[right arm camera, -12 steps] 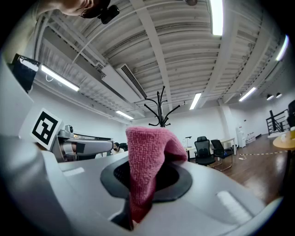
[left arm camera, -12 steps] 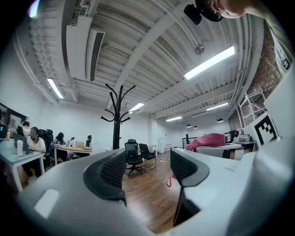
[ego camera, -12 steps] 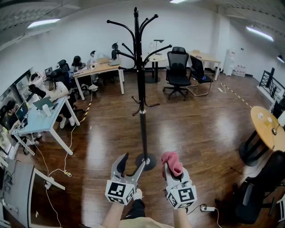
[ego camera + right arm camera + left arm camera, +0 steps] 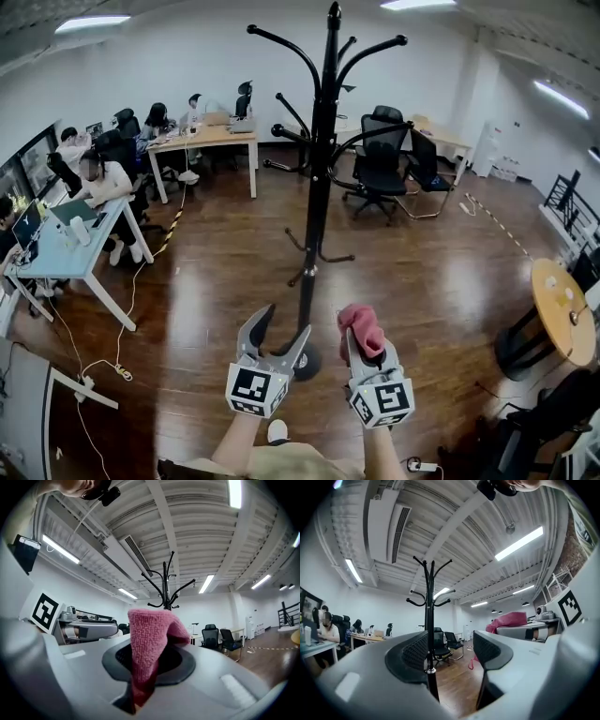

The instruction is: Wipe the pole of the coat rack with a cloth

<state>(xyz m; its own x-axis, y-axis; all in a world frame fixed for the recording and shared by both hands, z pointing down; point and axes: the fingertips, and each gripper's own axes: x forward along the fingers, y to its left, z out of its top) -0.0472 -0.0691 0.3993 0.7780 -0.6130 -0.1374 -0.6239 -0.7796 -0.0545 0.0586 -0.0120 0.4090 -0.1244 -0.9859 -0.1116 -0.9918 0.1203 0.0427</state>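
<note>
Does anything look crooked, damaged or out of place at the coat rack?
Nothing stands out. The coat rack stands upright, the pink cloth is clamped in the right tool, and the left tool is open, holding nothing.

pink cloth (image 4: 361, 330) bunched up, beside the upright black pole (image 4: 316, 216).

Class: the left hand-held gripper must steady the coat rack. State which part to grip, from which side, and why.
Grip the pole just below the lower hooks, bringing the open left hand-held gripper in level from the person's side. The pole is slim, round and upright, so the jaws should straddle it there; higher up, hooks get in the way.
</note>
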